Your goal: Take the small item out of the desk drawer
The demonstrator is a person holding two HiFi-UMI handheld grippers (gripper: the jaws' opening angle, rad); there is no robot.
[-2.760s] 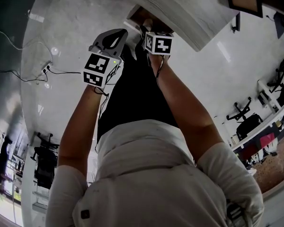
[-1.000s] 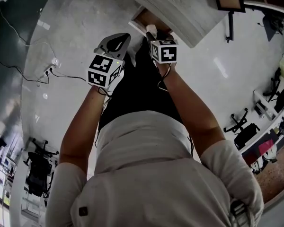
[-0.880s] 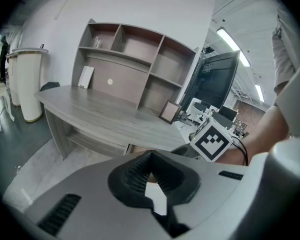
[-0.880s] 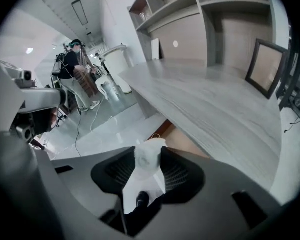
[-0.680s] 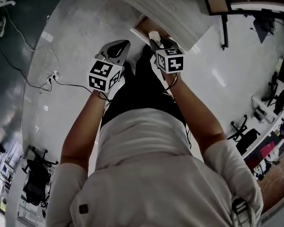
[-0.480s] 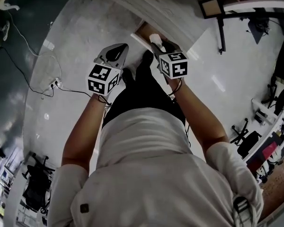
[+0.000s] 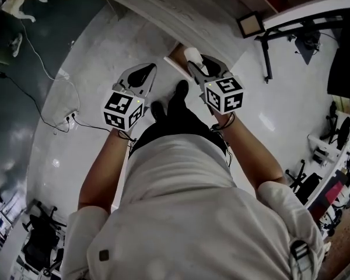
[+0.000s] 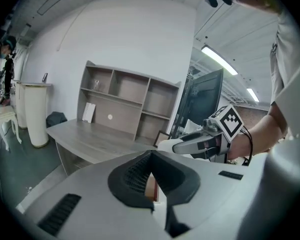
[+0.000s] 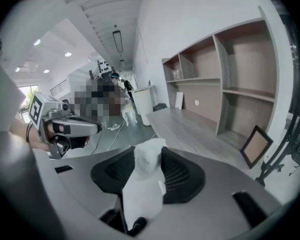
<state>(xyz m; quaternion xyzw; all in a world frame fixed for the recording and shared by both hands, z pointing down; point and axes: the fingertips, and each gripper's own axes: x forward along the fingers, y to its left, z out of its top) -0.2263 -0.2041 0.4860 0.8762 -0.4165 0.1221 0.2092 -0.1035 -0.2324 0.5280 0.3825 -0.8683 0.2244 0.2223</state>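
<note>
My right gripper [image 7: 199, 65] [image 9: 149, 166] is shut on a small white item [image 7: 193, 55] [image 9: 146, 176]. The item stands up between its black pads, and the jaws have just been opening a little with it still pinched. The left gripper view shows that gripper [image 8: 186, 143] from the side with the white item [image 8: 163, 145] at its tip. My left gripper [image 7: 137, 74] [image 8: 151, 184] is shut and holds nothing, level with the right one [image 9: 72, 126]. The open drawer [image 7: 176, 50] shows under the grey desk [image 7: 163, 7], below both grippers.
A wooden shelf unit [image 8: 130, 101] [image 9: 225, 84] stands on the desk [image 8: 90, 141] [image 9: 190, 129], with a picture frame [image 7: 251, 23] [image 9: 255, 146] and a dark monitor [image 8: 205, 101] beside it. A cable and power strip [image 7: 70, 118] lie on the floor at the left. The person's legs [image 7: 175, 112] are between the grippers.
Both grippers have risen away from the drawer, the right one carrying the white item up with it. The desk and drawer now lie farther below them.
</note>
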